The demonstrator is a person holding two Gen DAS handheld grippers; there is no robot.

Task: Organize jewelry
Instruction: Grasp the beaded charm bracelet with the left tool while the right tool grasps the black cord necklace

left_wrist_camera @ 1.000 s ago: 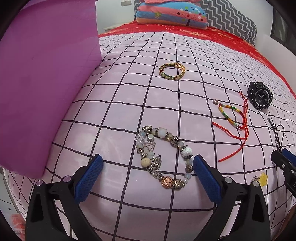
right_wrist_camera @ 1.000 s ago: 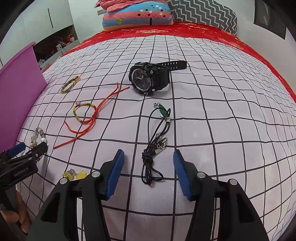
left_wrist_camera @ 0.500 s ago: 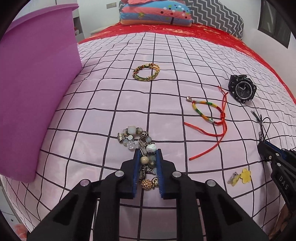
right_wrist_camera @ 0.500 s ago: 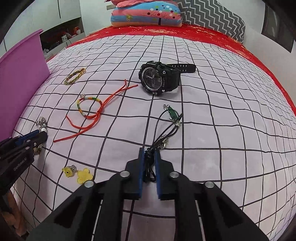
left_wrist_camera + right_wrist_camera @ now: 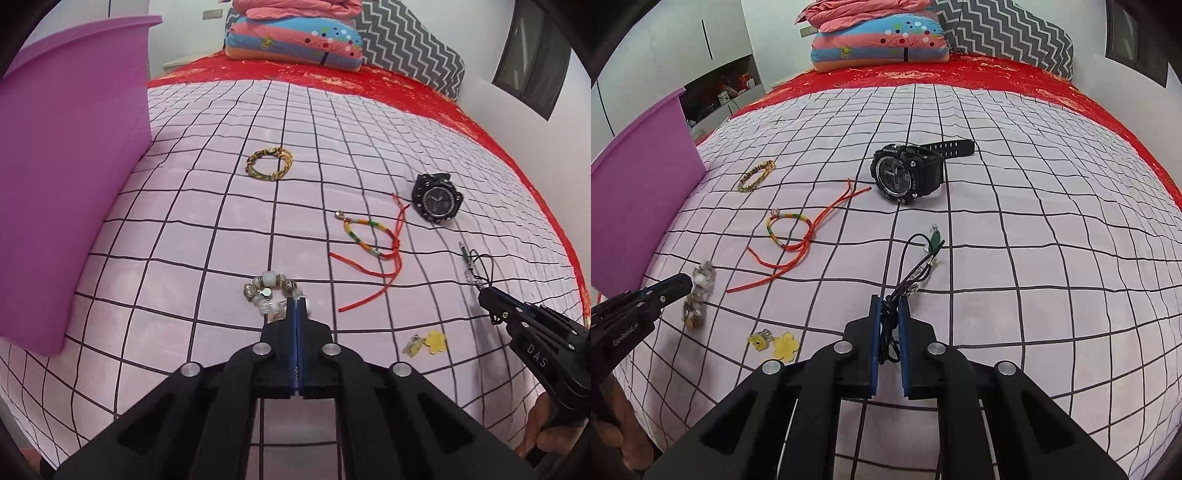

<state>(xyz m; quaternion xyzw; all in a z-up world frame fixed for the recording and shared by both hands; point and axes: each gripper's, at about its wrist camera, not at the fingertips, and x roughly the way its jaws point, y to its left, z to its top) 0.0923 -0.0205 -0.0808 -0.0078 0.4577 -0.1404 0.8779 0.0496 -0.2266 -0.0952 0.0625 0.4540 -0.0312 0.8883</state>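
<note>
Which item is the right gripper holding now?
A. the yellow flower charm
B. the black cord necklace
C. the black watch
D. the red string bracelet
B: in the right wrist view, the right gripper has its pads closed on the black cord necklace, whose free end trails out ahead over the bedspread.

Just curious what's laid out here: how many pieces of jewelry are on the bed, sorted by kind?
Bracelets: 3 (beaded bracelet, red cord bracelet, gold braided bracelet)
Watches: 1 (black watch)
Black cord necklaces: 1 (black cord necklace)
Yellow flower pieces: 2 (yellow flower pieces)
Total: 7
</note>
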